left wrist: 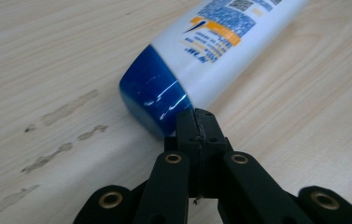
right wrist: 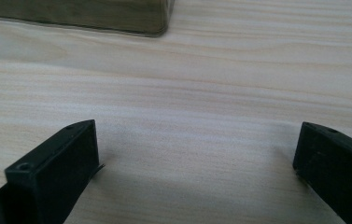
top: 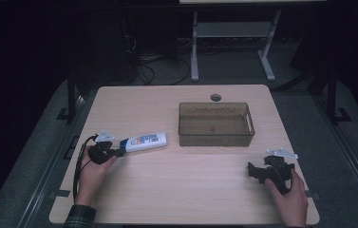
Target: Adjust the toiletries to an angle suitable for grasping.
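Claw (left wrist: 197, 116) closed, tips against bottle (left wrist: 211, 51)

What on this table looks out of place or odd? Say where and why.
The white bottle lies on its side, left of the brown bin. The shut left gripper touches its blue cap. Faint smears mark the table nearby.

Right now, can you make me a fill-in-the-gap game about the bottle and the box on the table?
1. The cap of the white bottle is coloured ____.
2. The left gripper has its jaws ____, tips touching the bottle's cap.
3. The right gripper has its jaws ____ over bare table.
4. The brown box has ____ inside it.

Missing words: blue; shut; open; nothing
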{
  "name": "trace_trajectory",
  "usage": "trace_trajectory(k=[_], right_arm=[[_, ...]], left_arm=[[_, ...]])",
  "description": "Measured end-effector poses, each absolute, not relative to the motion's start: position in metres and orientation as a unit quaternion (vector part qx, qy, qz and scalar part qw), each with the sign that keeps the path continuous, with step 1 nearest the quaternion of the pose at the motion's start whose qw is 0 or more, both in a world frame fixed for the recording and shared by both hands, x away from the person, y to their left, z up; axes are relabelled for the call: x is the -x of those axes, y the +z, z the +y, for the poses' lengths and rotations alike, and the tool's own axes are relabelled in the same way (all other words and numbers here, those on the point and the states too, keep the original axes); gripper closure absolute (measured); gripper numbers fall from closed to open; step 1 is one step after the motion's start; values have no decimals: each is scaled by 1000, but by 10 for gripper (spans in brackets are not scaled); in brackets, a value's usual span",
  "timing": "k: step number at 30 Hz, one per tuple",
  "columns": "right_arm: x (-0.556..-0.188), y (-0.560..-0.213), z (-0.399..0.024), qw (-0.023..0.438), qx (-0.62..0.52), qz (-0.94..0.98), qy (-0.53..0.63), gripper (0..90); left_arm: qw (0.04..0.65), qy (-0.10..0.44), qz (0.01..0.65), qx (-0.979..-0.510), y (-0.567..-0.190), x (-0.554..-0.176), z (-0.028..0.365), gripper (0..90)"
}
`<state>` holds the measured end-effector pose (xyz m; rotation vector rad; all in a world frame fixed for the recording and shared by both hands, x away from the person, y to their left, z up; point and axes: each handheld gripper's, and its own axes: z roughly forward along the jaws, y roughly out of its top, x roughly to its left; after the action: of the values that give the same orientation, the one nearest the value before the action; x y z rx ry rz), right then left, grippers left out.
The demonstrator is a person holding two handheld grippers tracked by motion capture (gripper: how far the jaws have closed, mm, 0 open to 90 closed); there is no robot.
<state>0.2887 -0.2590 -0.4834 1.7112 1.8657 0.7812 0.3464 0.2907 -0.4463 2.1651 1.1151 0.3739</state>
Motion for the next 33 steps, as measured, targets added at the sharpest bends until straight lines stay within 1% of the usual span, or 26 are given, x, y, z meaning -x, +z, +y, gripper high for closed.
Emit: trace_trajectory(k=[5,7,12,18,22,23,26,33], right_arm=[[-289,-483,-259,244,-626,683,286,0],[-289,-483,-259,243,-627,683,286,0],[-289,-483,-259,244,-626,683,286,0],[-289,-483,-259,243,-627,683,286,0],[-289,-483,-259,244,-626,683,286,0],[-289,-483,-259,244,-627,683,286,0],[-289,-483,-259,244,-626,683,286,0],[-289,-483,-259,244,-626,683,286,0]], left_arm=[[348,134,420,-827,-439,-342,286,900],[361,130,408,-828,-429,-341,278,900],[365,127,397,-832,-423,-347,269,900],[375,122,389,-833,-417,-362,257,900],[372,119,377,-840,-414,-381,243,900],[372,119,377,-840,-414,-381,243,900],[367,117,375,-843,-419,-397,231,900],[363,113,377,-844,-424,-417,217,900]])
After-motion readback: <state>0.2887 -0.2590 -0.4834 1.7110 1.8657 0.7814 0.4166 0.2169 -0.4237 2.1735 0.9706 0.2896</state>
